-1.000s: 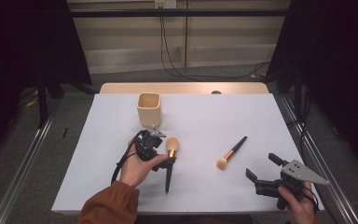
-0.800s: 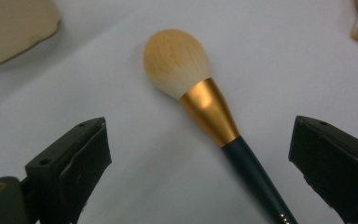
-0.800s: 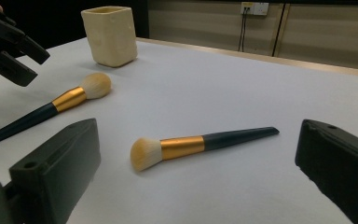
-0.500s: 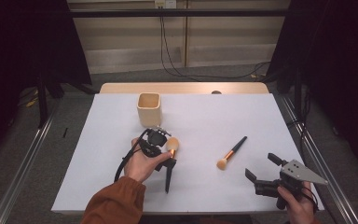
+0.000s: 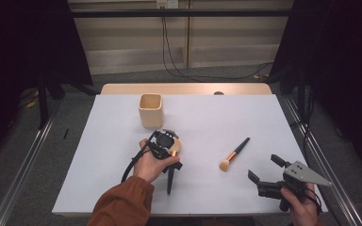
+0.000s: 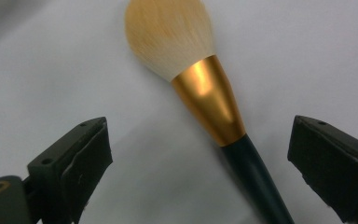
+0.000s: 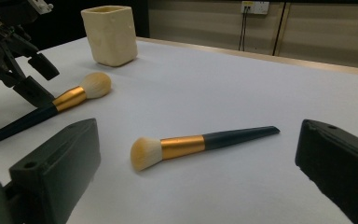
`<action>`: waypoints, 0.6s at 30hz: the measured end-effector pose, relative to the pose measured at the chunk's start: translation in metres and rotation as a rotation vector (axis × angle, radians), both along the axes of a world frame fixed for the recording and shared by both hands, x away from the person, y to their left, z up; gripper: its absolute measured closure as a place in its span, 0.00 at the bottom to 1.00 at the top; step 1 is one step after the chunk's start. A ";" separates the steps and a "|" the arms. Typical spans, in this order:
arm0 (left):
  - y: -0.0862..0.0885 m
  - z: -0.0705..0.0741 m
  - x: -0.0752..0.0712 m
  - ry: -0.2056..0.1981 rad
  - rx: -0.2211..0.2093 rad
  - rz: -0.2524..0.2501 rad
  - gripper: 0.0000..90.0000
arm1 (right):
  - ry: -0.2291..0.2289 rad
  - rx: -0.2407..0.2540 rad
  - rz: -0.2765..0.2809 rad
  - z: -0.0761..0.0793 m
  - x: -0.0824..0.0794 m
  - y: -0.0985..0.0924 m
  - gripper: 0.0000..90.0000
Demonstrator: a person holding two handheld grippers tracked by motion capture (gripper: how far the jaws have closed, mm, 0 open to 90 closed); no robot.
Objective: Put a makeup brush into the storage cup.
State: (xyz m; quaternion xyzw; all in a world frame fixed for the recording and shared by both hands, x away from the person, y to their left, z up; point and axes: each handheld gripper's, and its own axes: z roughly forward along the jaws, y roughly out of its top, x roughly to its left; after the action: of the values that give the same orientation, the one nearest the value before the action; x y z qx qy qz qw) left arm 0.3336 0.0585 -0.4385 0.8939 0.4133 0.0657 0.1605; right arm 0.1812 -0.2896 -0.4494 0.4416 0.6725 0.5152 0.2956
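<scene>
Powder brush (image 6: 205, 88) lies flat on the white table (image 5: 264, 117), left gripper (image 6: 198, 154) spread wide over its gold collar. Right gripper (image 5: 266, 175) open too. Black curtains, grey floor around.

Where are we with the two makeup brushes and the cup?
Nothing looks finished: the cream cup shows no brush inside. In hand: the left gripper hovers open over the large powder brush, jaws either side of its gold ferrule, not yet closed; the brush lies flat on the table. Left: gripping it, plus the smaller brush, which lies untouched before the open right gripper.
</scene>
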 end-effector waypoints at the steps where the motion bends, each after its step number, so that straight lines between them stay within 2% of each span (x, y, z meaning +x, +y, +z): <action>1: -0.001 -0.001 0.001 0.005 0.009 0.012 0.06 | 0.000 -0.001 0.000 0.000 0.000 0.000 0.00; 3: -0.003 -0.002 0.002 0.015 0.024 0.018 0.06 | 0.000 -0.001 0.000 0.000 0.000 0.000 0.00; 5: -0.007 -0.004 -0.001 0.027 0.051 -0.005 0.06 | 0.002 -0.001 -0.002 0.000 0.000 0.000 0.00; 10: -0.013 -0.009 0.001 0.046 0.065 0.028 0.06 | 0.002 0.000 0.001 0.000 0.000 0.000 0.00; 13: -0.017 -0.010 0.001 0.060 0.063 0.021 0.09 | 0.004 -0.005 0.005 0.000 0.000 0.001 0.00; 14: -0.020 -0.012 0.002 0.076 0.081 0.023 0.09 | 0.003 -0.007 0.005 0.000 0.000 0.000 0.00; 17: -0.021 -0.013 0.003 0.084 0.094 0.025 0.13 | 0.003 -0.004 0.005 0.000 0.000 0.000 0.00; 18: -0.021 -0.017 0.004 0.084 0.103 0.039 0.14 | 0.003 -0.005 0.006 0.000 0.000 0.000 0.00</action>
State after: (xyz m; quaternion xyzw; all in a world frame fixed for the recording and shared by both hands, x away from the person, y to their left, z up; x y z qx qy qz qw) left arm 0.3373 0.0375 -0.4551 0.8948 0.4330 0.0524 0.0953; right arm 0.1815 -0.2893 -0.4499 0.4396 0.6756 0.5137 0.2939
